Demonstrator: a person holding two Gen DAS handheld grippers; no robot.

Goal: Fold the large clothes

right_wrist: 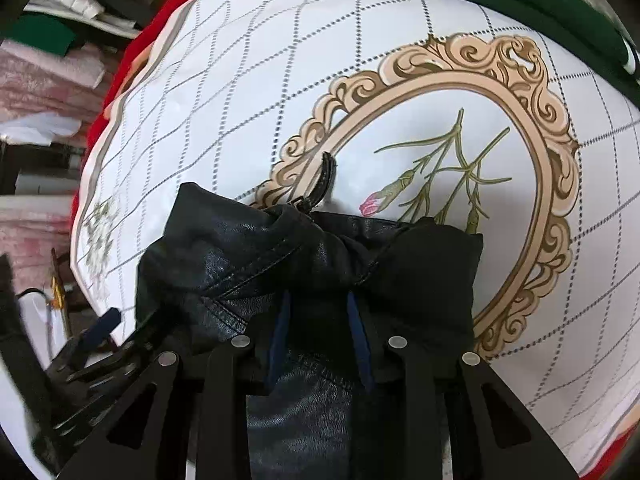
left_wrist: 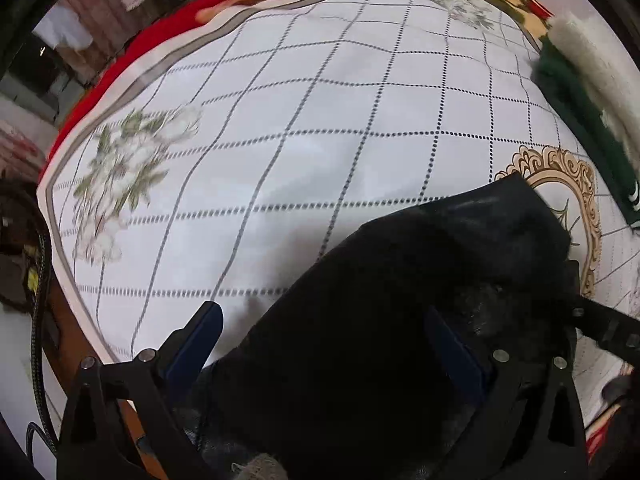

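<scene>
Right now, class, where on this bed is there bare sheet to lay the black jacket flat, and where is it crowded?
Free: the checked white sheet between the grey border with its flower print and the black jacket. Also inside the gold oval frame. Crowded: the far right edge, where a green garment lies, and the near edge, where the right tool grips the jacket.

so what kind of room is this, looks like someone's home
Most likely a bedroom or a home laundry corner. The black jacket lies on a white printed sheet spread over a red blanket, and piles of folded clothes sit off to the side.
</scene>
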